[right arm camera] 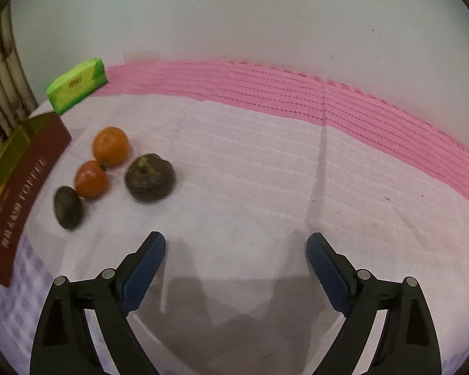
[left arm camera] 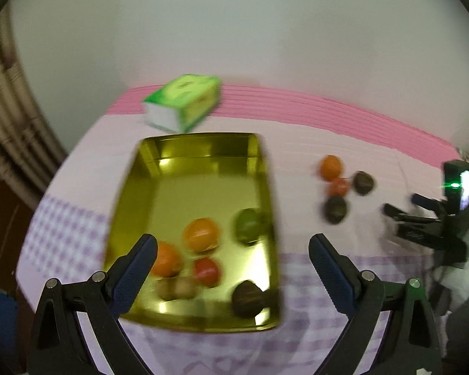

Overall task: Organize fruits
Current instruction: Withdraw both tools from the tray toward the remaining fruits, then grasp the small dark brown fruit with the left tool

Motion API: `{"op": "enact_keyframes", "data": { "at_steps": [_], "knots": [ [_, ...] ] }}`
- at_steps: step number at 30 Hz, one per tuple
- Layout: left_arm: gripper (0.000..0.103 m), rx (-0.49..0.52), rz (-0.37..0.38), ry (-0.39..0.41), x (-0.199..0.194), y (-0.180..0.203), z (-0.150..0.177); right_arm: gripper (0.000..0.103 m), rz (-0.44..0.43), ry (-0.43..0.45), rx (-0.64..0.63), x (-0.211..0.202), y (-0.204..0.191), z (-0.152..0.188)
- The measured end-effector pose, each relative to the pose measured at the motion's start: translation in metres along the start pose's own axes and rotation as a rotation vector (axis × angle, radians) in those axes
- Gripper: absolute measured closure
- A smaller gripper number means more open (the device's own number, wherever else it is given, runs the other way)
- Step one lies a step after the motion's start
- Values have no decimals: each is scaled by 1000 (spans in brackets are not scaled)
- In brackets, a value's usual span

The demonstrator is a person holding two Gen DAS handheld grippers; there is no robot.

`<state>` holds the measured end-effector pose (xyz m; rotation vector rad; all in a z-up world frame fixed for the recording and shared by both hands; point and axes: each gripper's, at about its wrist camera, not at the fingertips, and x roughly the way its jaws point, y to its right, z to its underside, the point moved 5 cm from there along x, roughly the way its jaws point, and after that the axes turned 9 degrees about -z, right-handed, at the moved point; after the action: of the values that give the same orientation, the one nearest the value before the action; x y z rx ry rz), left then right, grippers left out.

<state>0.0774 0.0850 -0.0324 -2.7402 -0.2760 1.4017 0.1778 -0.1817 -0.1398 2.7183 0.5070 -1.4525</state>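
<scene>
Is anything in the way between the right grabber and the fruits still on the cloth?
Nothing visible. Only bare cloth lies between the open right gripper and the four loose fruits.

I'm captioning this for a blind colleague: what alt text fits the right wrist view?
Open, empty tongs hover over a pale tablecloth. To their left lie four loose fruits: an orange, a tomato and two dark fruits, beside a dark red tin.
</scene>
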Motion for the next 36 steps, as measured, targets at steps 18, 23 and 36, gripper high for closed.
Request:
{"op": "enact_keyframes", "data": {
  "at_steps": [18, 23, 36],
  "knots": [
    [16, 179, 83, -62, 47, 114, -11, 0, -32, 8, -32, 4, 10, 1],
    [37, 170, 118, -113, 67, 119, -11, 0, -32, 9, -32, 5, 9, 1],
    [52, 171, 142, -162, 91, 130, -17, 0, -32, 9, -32, 5, 9, 1]
  ]
}}
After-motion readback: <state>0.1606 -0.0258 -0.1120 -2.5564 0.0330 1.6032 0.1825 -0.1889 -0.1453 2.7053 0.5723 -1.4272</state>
